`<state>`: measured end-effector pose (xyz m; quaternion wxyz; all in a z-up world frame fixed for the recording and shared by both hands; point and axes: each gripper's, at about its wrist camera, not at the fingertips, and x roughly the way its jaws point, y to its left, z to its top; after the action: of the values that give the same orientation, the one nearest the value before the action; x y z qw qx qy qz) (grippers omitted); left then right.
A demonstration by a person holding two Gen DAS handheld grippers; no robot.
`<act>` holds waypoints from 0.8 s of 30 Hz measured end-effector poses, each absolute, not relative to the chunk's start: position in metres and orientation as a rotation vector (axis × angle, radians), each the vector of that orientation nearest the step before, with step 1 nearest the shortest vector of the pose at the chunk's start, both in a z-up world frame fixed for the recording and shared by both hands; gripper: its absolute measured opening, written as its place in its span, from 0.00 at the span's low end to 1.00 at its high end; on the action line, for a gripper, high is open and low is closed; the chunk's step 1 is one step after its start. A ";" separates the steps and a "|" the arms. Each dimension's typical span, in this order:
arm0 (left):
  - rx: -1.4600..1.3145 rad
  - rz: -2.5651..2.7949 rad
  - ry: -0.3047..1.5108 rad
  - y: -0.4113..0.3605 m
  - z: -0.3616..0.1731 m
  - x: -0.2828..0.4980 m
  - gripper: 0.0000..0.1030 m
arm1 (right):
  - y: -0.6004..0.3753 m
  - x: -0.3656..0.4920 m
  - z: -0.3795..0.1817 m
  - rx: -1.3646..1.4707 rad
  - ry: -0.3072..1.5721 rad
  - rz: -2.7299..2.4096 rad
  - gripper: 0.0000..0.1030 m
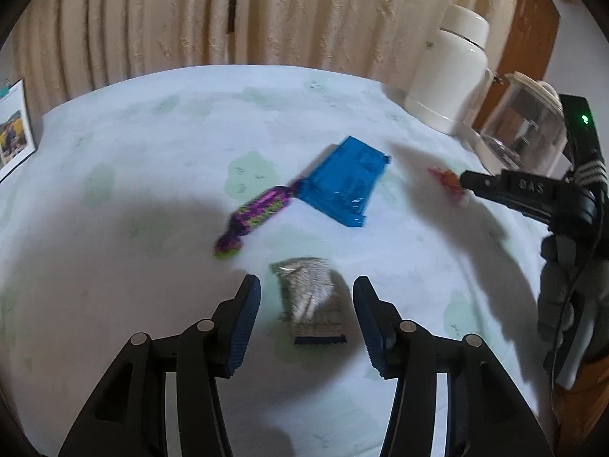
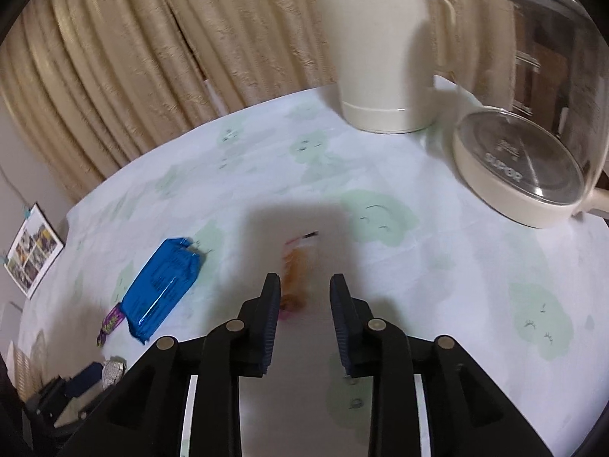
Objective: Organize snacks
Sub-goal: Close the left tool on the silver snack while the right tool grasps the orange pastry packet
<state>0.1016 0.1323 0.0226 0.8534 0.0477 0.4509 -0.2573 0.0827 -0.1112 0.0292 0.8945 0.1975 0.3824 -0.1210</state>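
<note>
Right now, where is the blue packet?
Mid-table in the left wrist view, the blue packet lies with the purple candy at its near-left corner.

— What's my table (image 1: 152, 144) carrying?
— A pale cloth with green cloud prints covers it. A blue pack (image 1: 342, 182) lies mid-table, a purple snack (image 1: 255, 213) touching its near corner.
— And closer to my tongs?
— A silver packet (image 1: 312, 301). To the right, an orange snack (image 2: 297, 278), blurred. At the far edge stand a cream jug (image 2: 380, 49) and a glass kettle (image 2: 533, 114).
</note>
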 end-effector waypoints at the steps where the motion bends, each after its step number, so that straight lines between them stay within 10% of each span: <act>1: 0.112 -0.543 0.949 0.130 0.022 0.101 0.50 | -0.113 0.083 0.029 0.416 0.793 -0.251 0.27; 5: 0.153 -0.525 0.944 0.122 0.022 0.100 0.47 | -0.111 0.084 0.025 0.419 0.804 -0.244 0.30; 8: 0.157 -0.532 0.942 0.121 0.022 0.100 0.24 | -0.108 0.087 0.023 0.412 0.809 -0.237 0.33; 24: 0.111 -0.524 0.807 0.142 0.056 0.084 0.23 | -0.101 0.113 0.017 0.309 0.837 -0.263 0.38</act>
<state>0.0843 0.1423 0.0559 0.8851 0.0532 0.3878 -0.2518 0.1129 -0.1011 0.0170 0.8939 0.1488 0.4034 -0.1266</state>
